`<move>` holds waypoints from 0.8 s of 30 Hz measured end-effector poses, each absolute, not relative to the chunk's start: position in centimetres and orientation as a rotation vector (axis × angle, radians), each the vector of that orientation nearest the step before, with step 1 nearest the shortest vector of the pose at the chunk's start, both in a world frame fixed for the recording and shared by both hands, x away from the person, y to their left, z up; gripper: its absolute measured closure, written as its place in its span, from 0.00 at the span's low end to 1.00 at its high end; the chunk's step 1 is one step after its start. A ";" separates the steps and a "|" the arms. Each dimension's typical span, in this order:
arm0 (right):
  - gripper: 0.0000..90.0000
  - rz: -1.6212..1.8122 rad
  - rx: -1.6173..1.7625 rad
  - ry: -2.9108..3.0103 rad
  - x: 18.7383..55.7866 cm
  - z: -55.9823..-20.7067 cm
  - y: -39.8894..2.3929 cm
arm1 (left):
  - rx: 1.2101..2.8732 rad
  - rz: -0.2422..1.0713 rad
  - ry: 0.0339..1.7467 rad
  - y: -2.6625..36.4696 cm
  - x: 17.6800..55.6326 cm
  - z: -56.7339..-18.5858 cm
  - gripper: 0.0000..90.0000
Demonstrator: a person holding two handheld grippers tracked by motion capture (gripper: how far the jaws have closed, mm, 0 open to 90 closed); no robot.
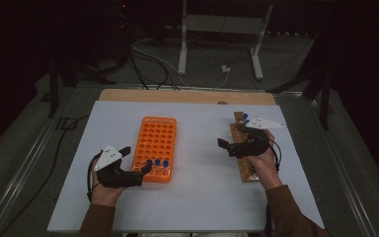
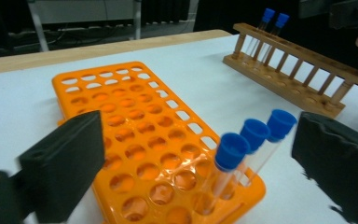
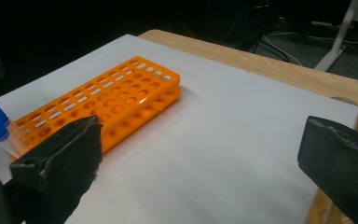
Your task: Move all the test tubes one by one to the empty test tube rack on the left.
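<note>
— Since the left gripper [image 1: 139, 164] sits with its jaws spread at the near end of the orange tube rack [image 1: 157, 145], and nothing is pinched between them, I'd say a tube has just been dropped into place. Agree?

— Looks that way to me. Three blue-capped test tubes [image 2: 251, 140] stand side by side in the rack's nearest row, toward its right corner, leaning a little. In the left gripper view they sit between the jaws, but the pads [image 2: 65, 163] touch none of them.

— And the right gripper [image 1: 227, 146]?

— Jaws wide apart too, holding nothing. It hovers by the wooden tube rack [image 2: 303, 70] along the right edge of the white tabletop [image 1: 202, 197]. Two more blue-capped tubes [image 2: 272, 21] stand at that rack's far end.

— So the job seems to be moving tubes from wood to orange, one at a time.

— That's my guess. Next, I reckon, a gripper has to go to the far end of the wooden rack, close on one tube below its cap, and lift it straight up so it clears the top rail.

— How would you describe the tubes themselves?

— Slim, clear, apparently empty, each with a bright blue screw cap. Smooth walls, so a light but firm pinch would be needed. The orange rack has many open holes left, running toward the far edge of the tabletop.
</note>
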State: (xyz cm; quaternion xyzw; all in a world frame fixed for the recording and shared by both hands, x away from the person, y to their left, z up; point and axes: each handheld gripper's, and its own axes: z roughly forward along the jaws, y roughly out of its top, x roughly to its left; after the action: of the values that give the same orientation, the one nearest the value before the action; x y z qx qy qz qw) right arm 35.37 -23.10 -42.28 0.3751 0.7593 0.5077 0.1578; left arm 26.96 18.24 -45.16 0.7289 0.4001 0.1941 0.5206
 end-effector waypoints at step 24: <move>0.00 1.355 1.166 2.058 37.4 -42.4 -26.5 | 1.708 0.583 1.065 19.0 29.1 -45.2 0.01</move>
State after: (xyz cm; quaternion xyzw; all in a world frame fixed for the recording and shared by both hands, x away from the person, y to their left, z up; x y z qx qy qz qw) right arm 37.44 -26.53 -42.42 0.4185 0.7387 0.4865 0.2063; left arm 29.13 18.97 -45.17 0.7062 0.4403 0.2411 0.4994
